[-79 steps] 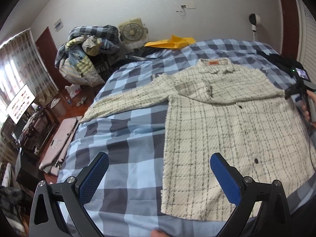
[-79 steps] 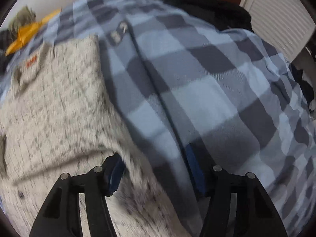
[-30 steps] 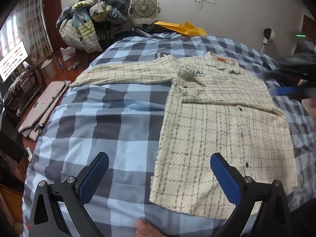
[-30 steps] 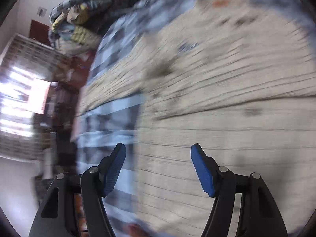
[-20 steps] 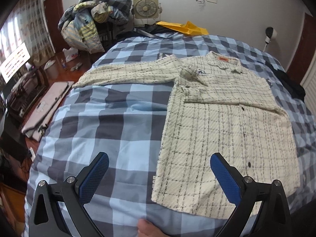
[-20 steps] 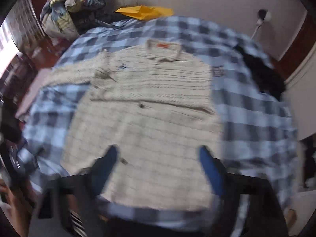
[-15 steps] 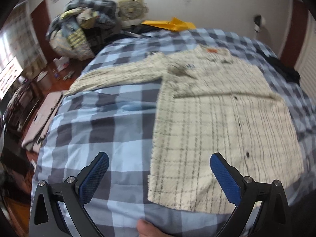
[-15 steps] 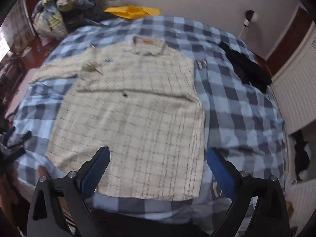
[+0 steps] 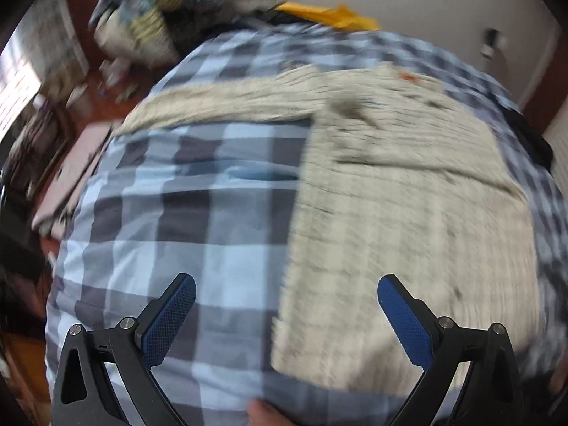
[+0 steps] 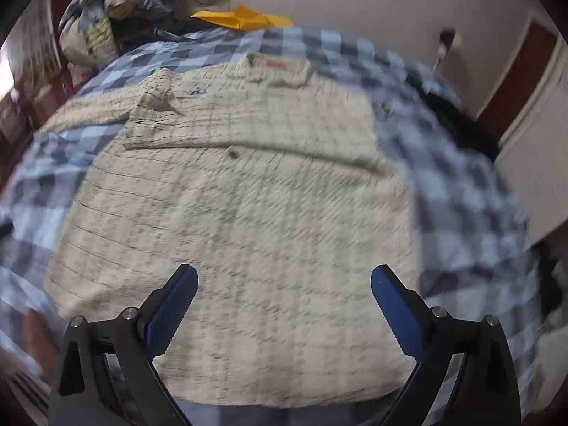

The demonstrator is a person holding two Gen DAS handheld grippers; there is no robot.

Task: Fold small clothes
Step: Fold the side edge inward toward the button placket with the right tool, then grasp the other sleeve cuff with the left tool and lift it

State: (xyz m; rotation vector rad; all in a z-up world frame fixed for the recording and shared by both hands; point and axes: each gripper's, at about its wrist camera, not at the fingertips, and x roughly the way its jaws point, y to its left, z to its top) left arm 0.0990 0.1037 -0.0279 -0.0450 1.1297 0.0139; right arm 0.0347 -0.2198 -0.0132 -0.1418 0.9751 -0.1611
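While hovering above the bed, held both grippers wide open and empty: left gripper point(image 9: 285, 314) over the shirt's lower left corner, right gripper point(image 10: 284, 307) over the hem middle. Judged as staging for the next fold, jaws spread to take an edge; nothing pinched yet.

Laid cream plaid shirt point(image 10: 241, 191) flat, front up, collar point(image 10: 275, 69) toward 12 o'clock, hem toward 6. Folded one side already, judging by the straight right edge at 3 o'clock and the diagonal crease across the chest. Left one sleeve point(image 9: 227, 101) stretched out toward 9–10 o'clock on the cover, likely the next part to bring in.

Looked thick, nubby, tweed-like, with dark thin grid lines, dark buttons and an orange neck label. Spread over a soft blue-grey checked bedspread point(image 9: 177, 191), slightly rumpled. Piled bedding point(image 10: 106, 21), a fan and a yellow item point(image 10: 245, 16) at 11–12 o'clock. Blurred heavily in both views; fine detail not readable.
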